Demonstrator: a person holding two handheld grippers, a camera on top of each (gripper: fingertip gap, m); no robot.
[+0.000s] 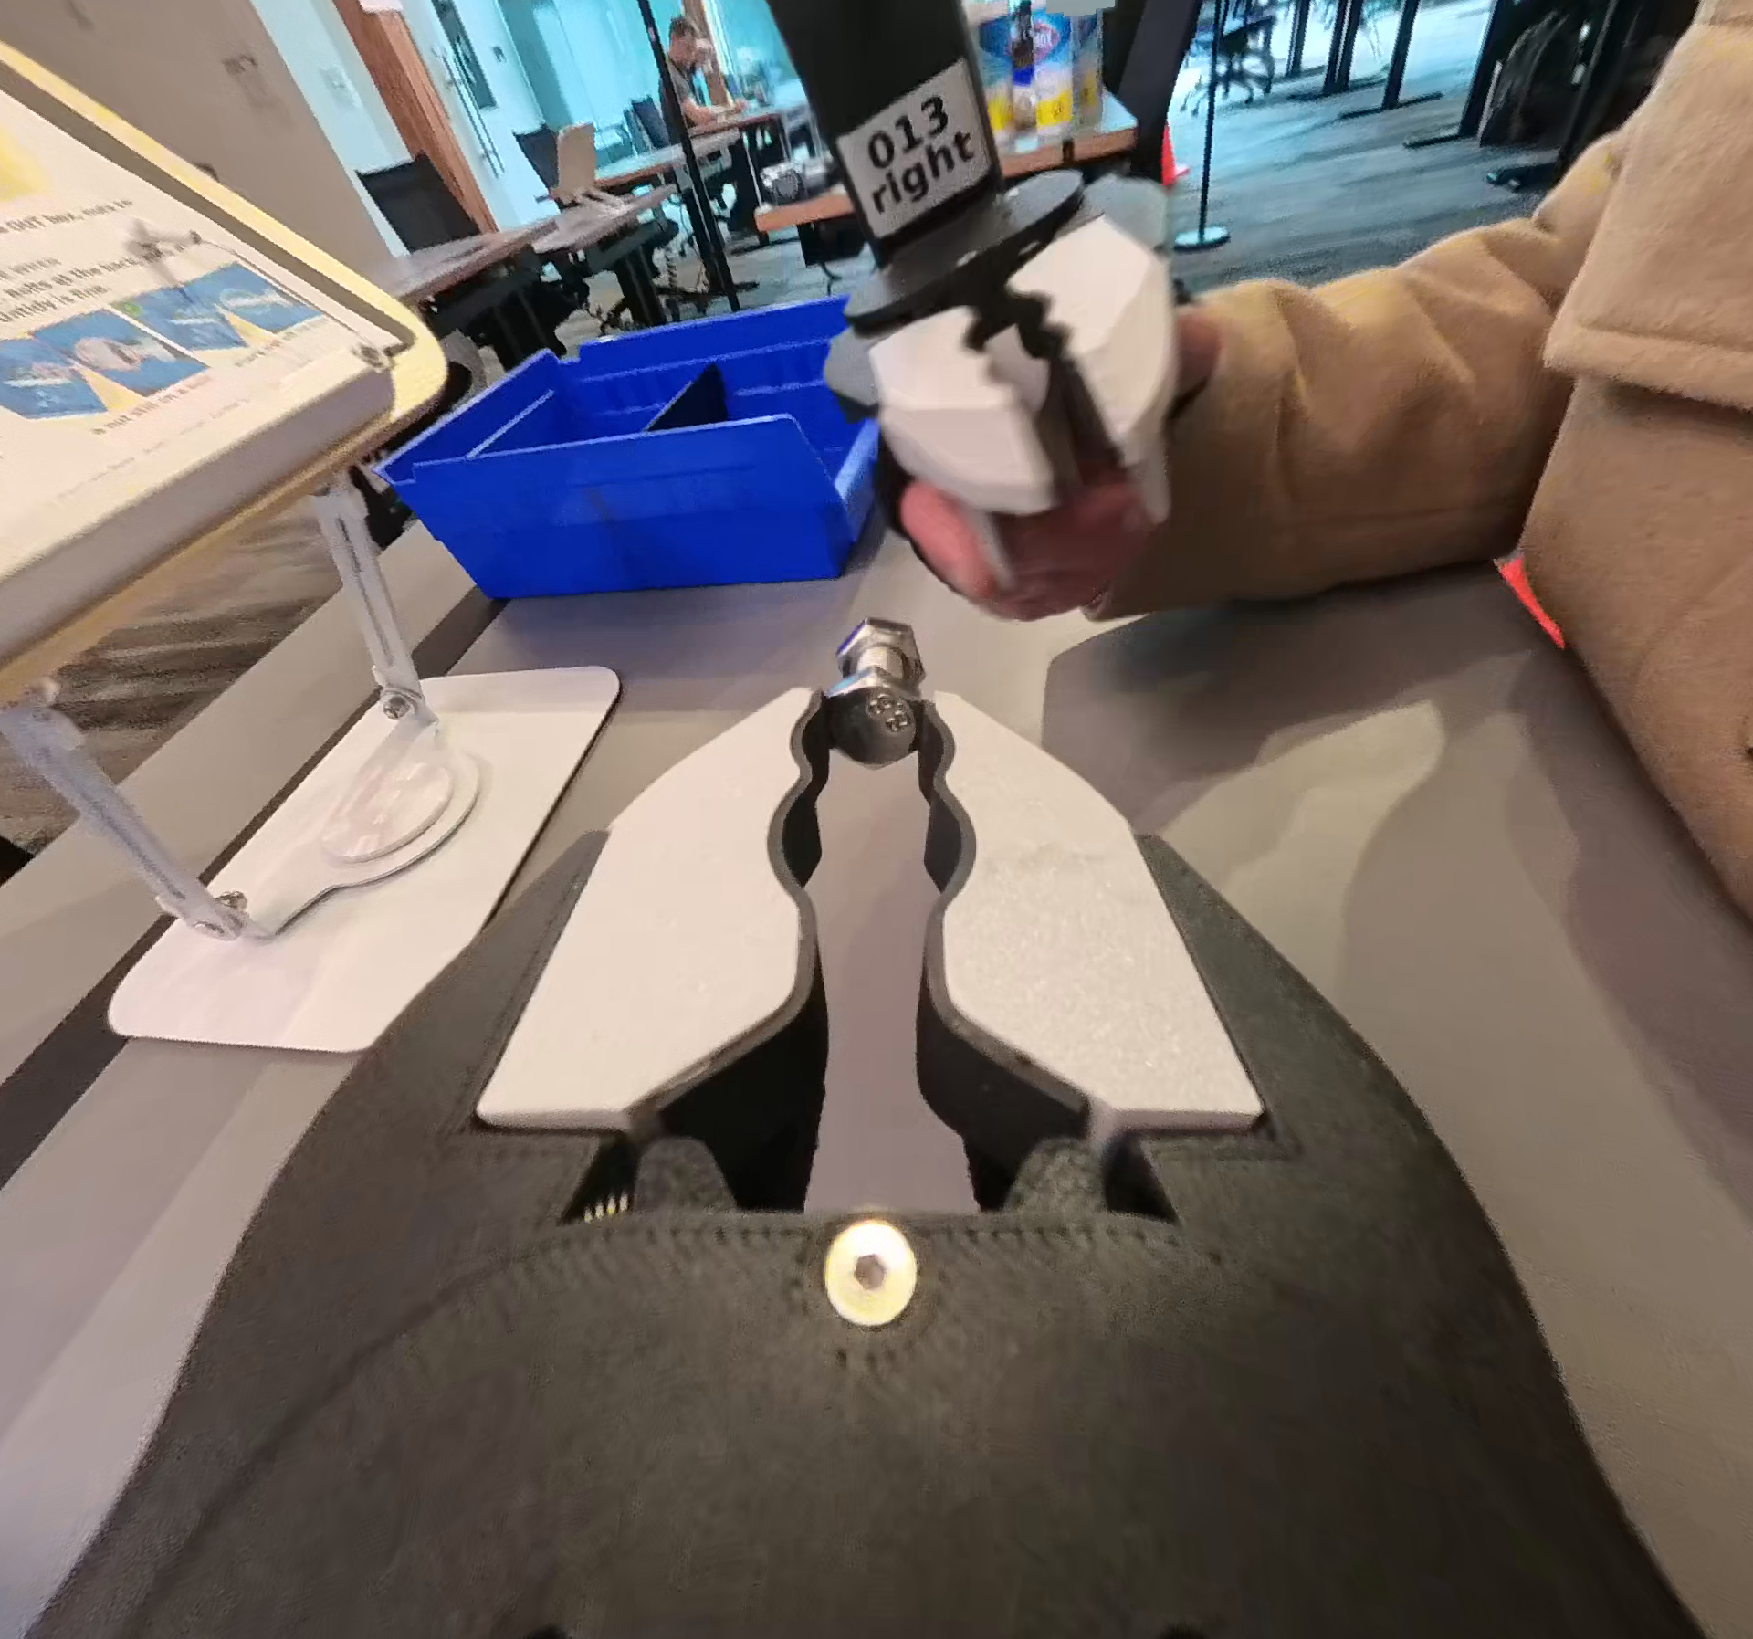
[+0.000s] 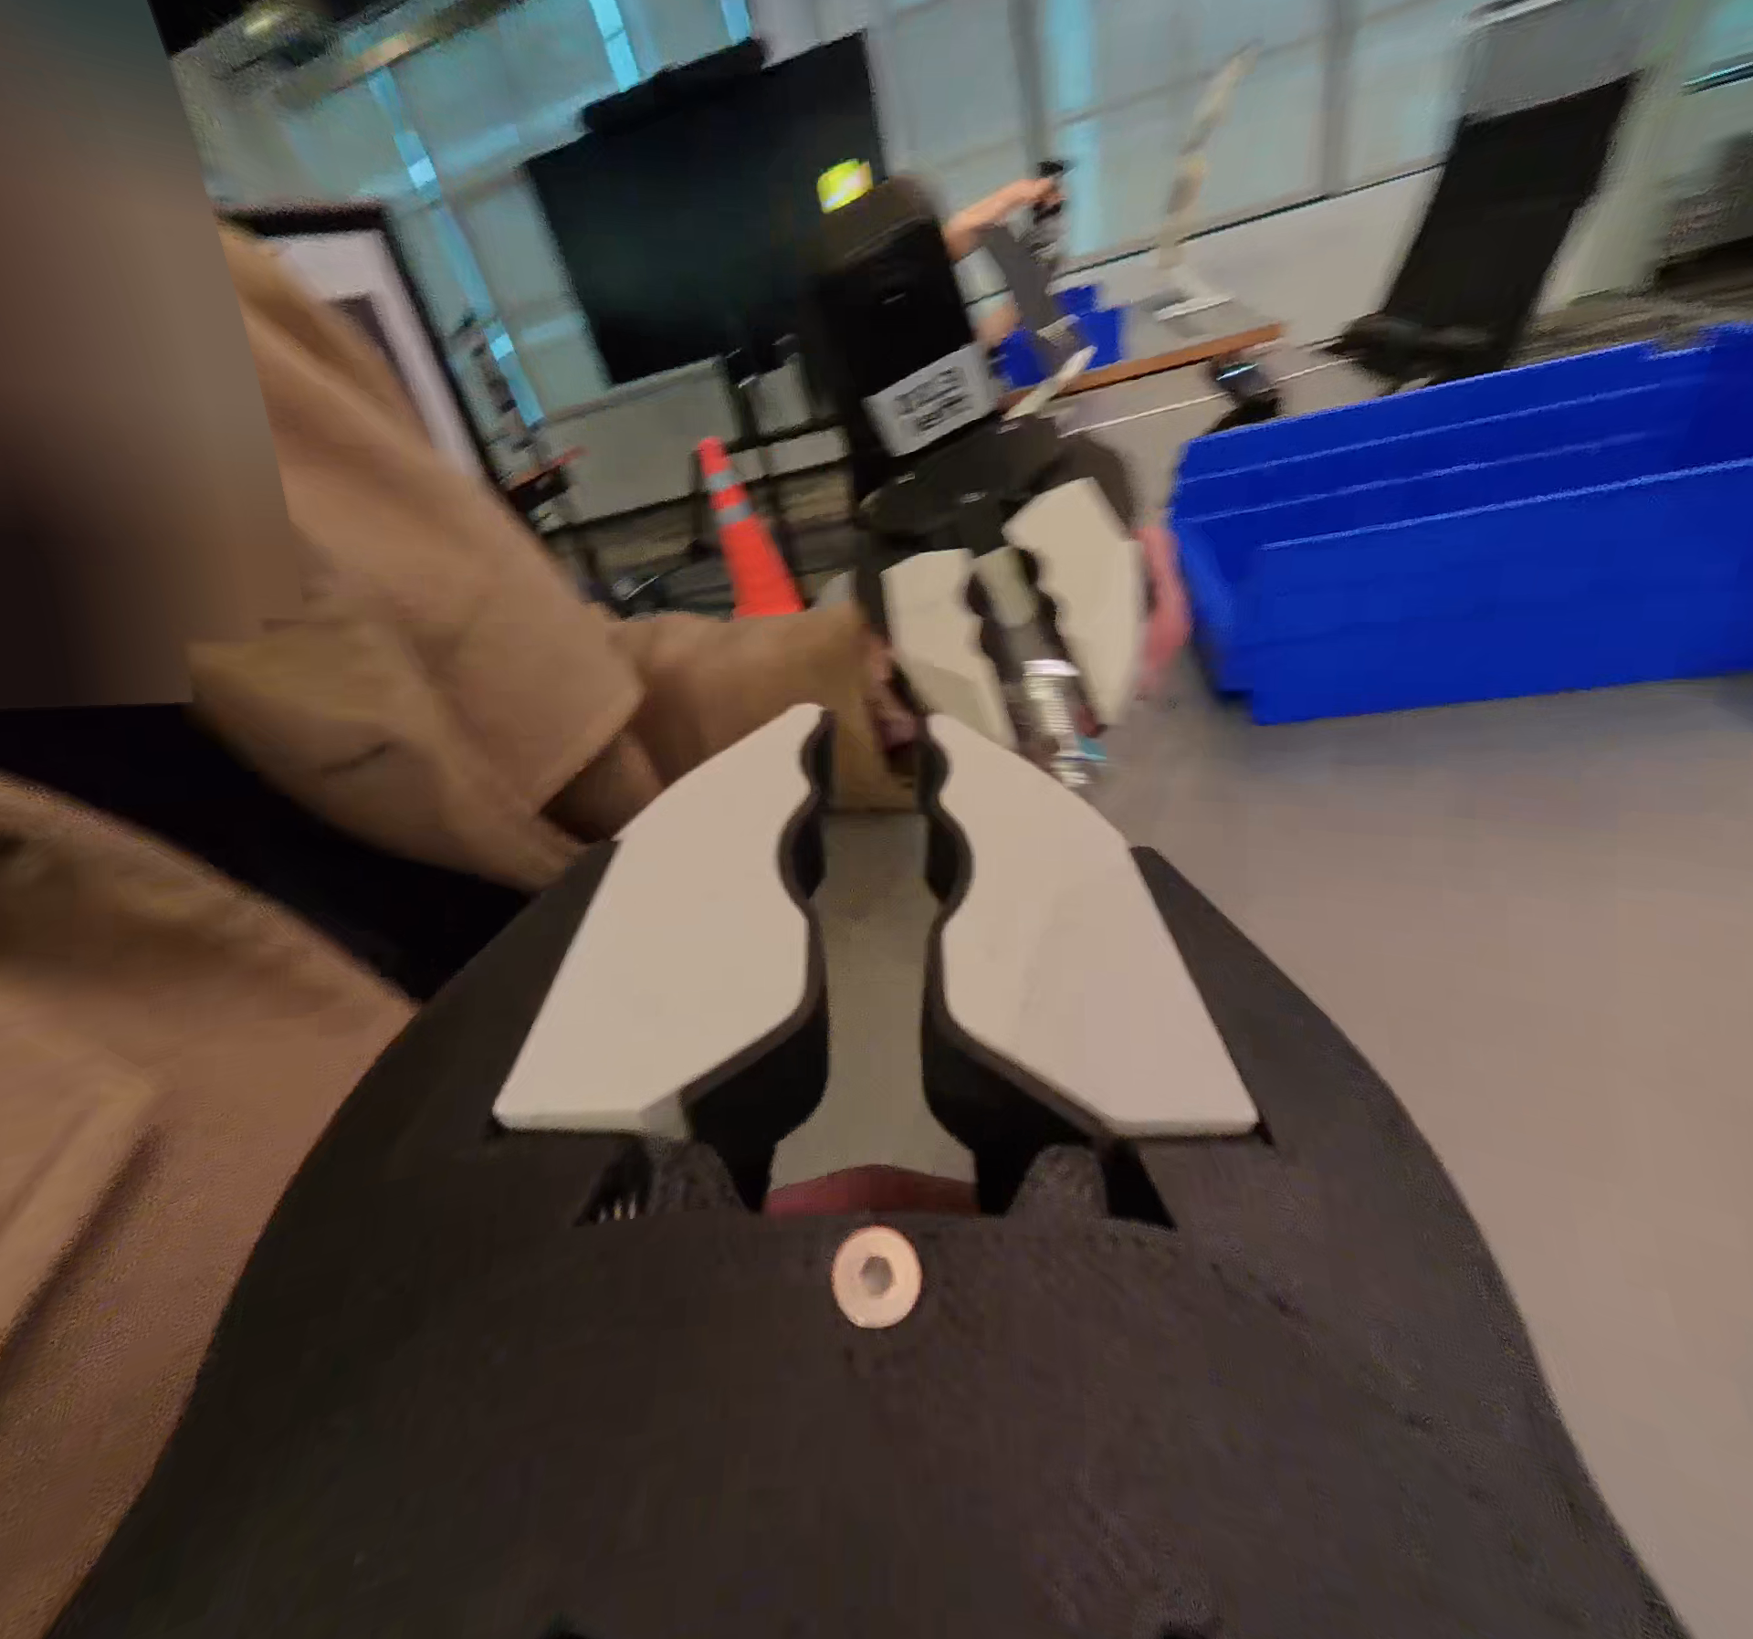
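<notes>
Your left tongs [image 1: 873,730] sit nearest the lens, clamped on the head of a steel bolt [image 1: 873,692], shank with its nut [image 1: 877,645] pointing away, just above the grey tabletop [image 1: 1328,882]. That grip leaves the threads free. Your right tongs [image 2: 873,759] hold nothing, jaws narrow, raised beside the blue bin [image 1: 626,493]. A document stand [image 1: 285,835] sits left.
</notes>
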